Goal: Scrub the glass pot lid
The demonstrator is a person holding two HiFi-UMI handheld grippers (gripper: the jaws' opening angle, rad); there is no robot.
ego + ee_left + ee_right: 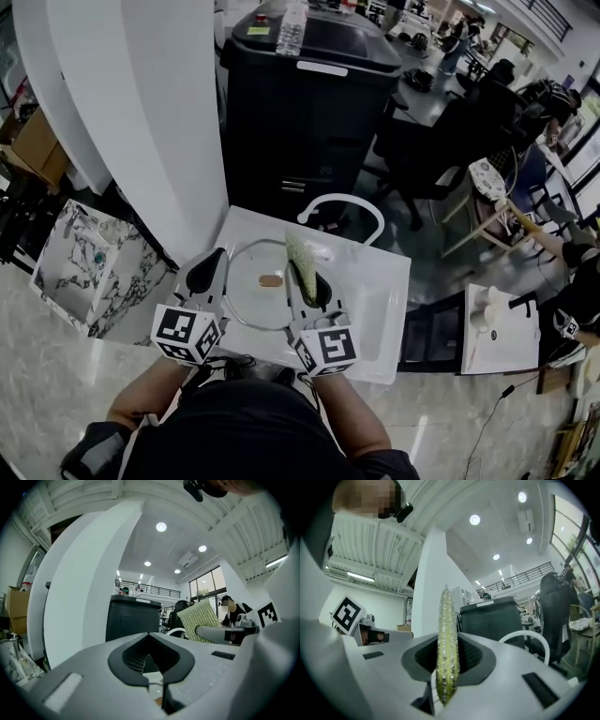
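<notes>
Your left gripper (207, 275) had its fingers pinched on the left rim of the glass pot lid (253, 305), which lay flat in the white basin (380, 281), while your right gripper (315, 287) clamped the green scouring pad (302, 255) edge-on over the lid's right half, just right of its knob (270, 280).

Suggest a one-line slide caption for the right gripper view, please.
Right claw shut on a green scrubbing pad held edge-on, black cabinet and white pillar behind.
</notes>
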